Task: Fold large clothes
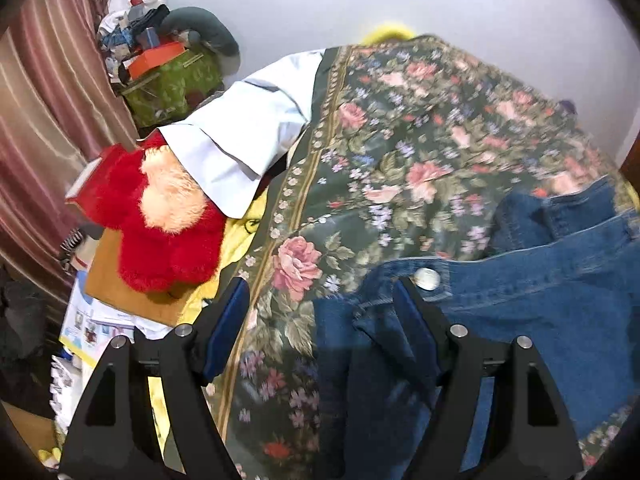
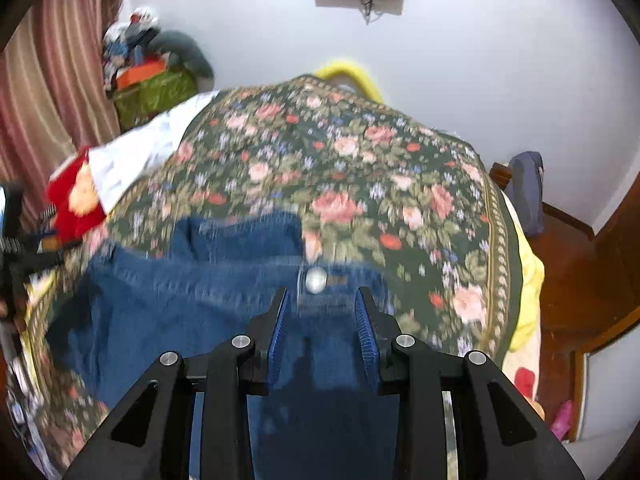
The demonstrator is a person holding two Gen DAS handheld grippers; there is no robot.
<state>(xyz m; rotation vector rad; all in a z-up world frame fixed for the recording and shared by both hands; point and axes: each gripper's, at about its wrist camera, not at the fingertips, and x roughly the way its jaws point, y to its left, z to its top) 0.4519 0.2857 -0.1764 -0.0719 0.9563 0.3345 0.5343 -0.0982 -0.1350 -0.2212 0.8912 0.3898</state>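
A lived-in home bedroom. A bed is covered by a dark green bedspread printed with pink roses (image 1: 400, 152). Beside it lie a fluffy red plush toy (image 1: 160, 232), striped pink curtains (image 1: 48, 92), and a green fabric box heaped with clutter (image 1: 176, 84) against a plain white wall (image 2: 480, 60). Wooden floor (image 2: 568, 280) shows at the right.

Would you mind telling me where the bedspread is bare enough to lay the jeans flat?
The floral bedspread lies bare beyond the jeans, from the white garment across to its bordered edge by the yellow blanket. Crowded: the side by the curtain, with the red plush toy, papers and a heaped green box.
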